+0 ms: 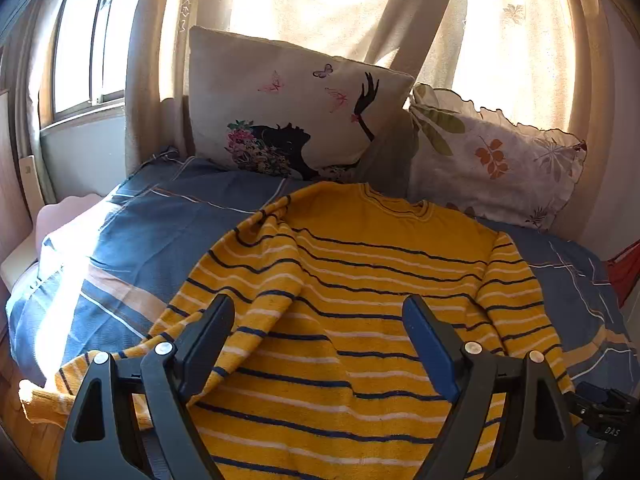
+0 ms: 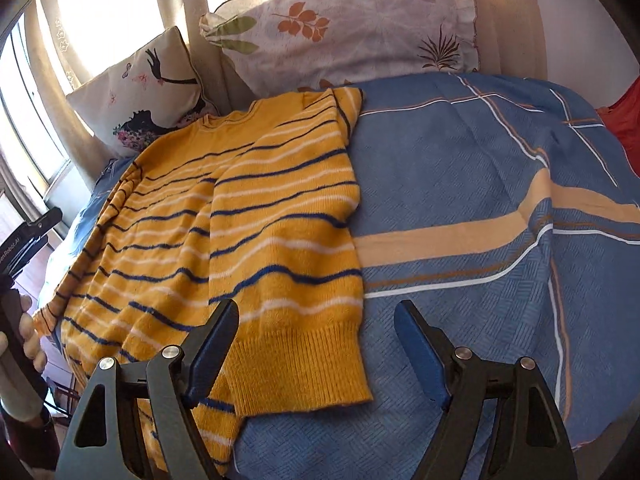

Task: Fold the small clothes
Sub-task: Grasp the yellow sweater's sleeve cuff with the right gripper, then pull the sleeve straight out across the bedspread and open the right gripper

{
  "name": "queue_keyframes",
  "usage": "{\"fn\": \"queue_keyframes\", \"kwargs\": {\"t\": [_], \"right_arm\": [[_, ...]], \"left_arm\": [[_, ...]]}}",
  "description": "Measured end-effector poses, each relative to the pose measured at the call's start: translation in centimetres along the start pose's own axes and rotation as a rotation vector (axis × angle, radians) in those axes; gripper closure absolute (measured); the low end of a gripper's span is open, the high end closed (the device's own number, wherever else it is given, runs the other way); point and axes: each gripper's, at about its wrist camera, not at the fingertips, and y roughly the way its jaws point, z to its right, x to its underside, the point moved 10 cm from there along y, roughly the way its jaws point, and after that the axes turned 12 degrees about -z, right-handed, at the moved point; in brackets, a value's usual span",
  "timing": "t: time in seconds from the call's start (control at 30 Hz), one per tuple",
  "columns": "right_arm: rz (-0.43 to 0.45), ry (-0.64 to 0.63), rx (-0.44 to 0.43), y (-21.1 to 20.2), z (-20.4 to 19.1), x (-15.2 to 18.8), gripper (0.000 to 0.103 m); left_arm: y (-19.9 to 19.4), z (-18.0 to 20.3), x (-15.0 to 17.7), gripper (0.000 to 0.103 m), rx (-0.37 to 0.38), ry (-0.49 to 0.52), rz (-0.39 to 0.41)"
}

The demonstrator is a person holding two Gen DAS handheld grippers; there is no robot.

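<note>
Yellow knit with navy and white stripes fills the middle of the left wrist view: the sweater [image 1: 352, 280] lies spread on a blue bedspread [image 1: 152, 232], neckline toward the top of the frame. At lower left one cuff [image 1: 40, 404] hangs past the bed's edge in a sunlit patch; bare blue cloth shows between it and the window [image 1: 80, 40] at upper left. The left gripper [image 1: 318, 320] hovers low over the sweater body, jaws spread wide, pinching nothing. Two pillows, a butterfly cushion [image 1: 288, 112] and a leaf-print pillow [image 1: 492, 156], stand against the curtain [image 1: 304, 0] beyond the collar.

From the right wrist view, the sweater [image 2: 224, 220] occupies the left half, its right sleeve [image 2: 288, 240] folded inward over the body, ribbed cuff [image 2: 304, 364] at lower centre. The right gripper [image 2: 316, 332] has its jaws wide apart, straddling that cuff's right edge without gripping. Open bedspread [image 2: 480, 200] runs to the right edge, where something red [image 2: 624, 120] shows.
</note>
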Motion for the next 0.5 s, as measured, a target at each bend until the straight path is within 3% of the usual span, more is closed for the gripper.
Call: {"fn": "queue_keyframes", "kwargs": {"t": [0.03,0.13,0.17,0.2,0.27,0.37,0.43,0.5], "right_arm": [[-0.006,-0.009,-0.001,0.2,-0.3,0.2,0.025],[-0.025,-0.022,-0.015,1.0,-1.3,0.6,0.051],[-0.026,-0.025,-0.031,0.9,-1.5,0.5,0.075],[-0.033,-0.022,-0.078,0.7,-1.8,0.4,0.082],[0.002,0.009,-0.12,-0.8,-1.1,-0.5,0.083],[0.092,0.074,-0.025,-3.7,2.6,-2.8,0.084],[0.146,0.145,0.081,-5.5,6.7,-4.6,0.084],[0.186,0.194,0.258,-6.8,11.0,-5.9,0.084]], "left_arm": [[0.2,0.2,0.2,0.018,0.015,-0.004,-0.012],[0.3,0.0,0.2,0.018,0.015,-0.01,-0.023],[0.2,-0.2,0.2,0.018,0.008,-0.014,-0.017],[0.0,-0.5,0.1,0.018,0.002,-0.019,-0.012],[-0.2,-1.1,-0.2,0.018,-0.004,-0.027,-0.012],[-0.4,-2.4,-0.8,0.018,-0.014,-0.055,-0.014],[-0.7,-3.6,-1.2,0.018,-0.028,-0.075,-0.008],[-0.9,-5.0,-1.6,0.018,-0.048,-0.097,-0.004]]}}
